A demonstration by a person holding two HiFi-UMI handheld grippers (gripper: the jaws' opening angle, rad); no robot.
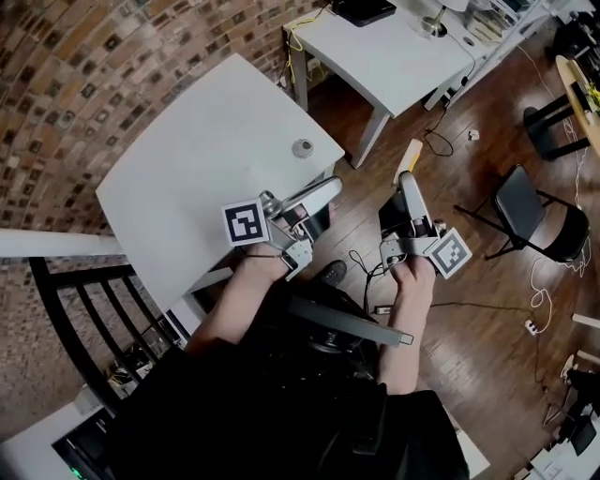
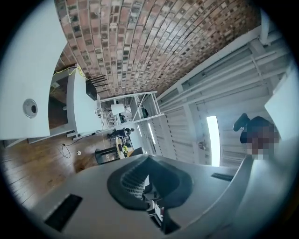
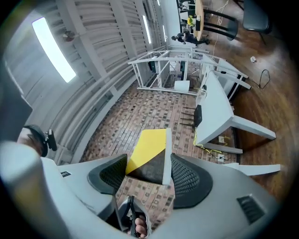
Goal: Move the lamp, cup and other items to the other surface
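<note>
1. The flat yellow-and-black board with a white edge point(image 3: 148, 154) is right here in my right gripper point(image 3: 152, 169). The jaws are clamped on it: its white edge lies against one black ribbed pad point(image 3: 189, 179) and a corner touches the other.
2. From the head view, the board point(image 1: 412, 152) sticks out past the right gripper point(image 1: 410, 180), up in the air over the brown wooden floor point(image 1: 469, 309), between the two tables.
3. My left gripper point(image 2: 150, 181) carries nothing. Its dark pads are drawn together with only a sliver between them.
4. That left gripper point(image 1: 323, 193) hangs at the corner of the near white table point(image 1: 187, 159), and both of my hands are close to my body.
5. One small round grey object point(image 1: 302, 148) sits on the near table, close to its edge. The left gripper view catches it too point(image 2: 30, 108).
6. The far white table point(image 1: 394, 56) stands well apart, across the floor. What looks like a lamp with a round metal base point(image 1: 434, 25) stands on it, and a black flat box point(image 1: 361, 9) lies at its back edge.
7. A black folding chair point(image 1: 530, 211) stands off to my right, and a red-brown brick wall point(image 1: 56, 94) runs behind the near table.
</note>
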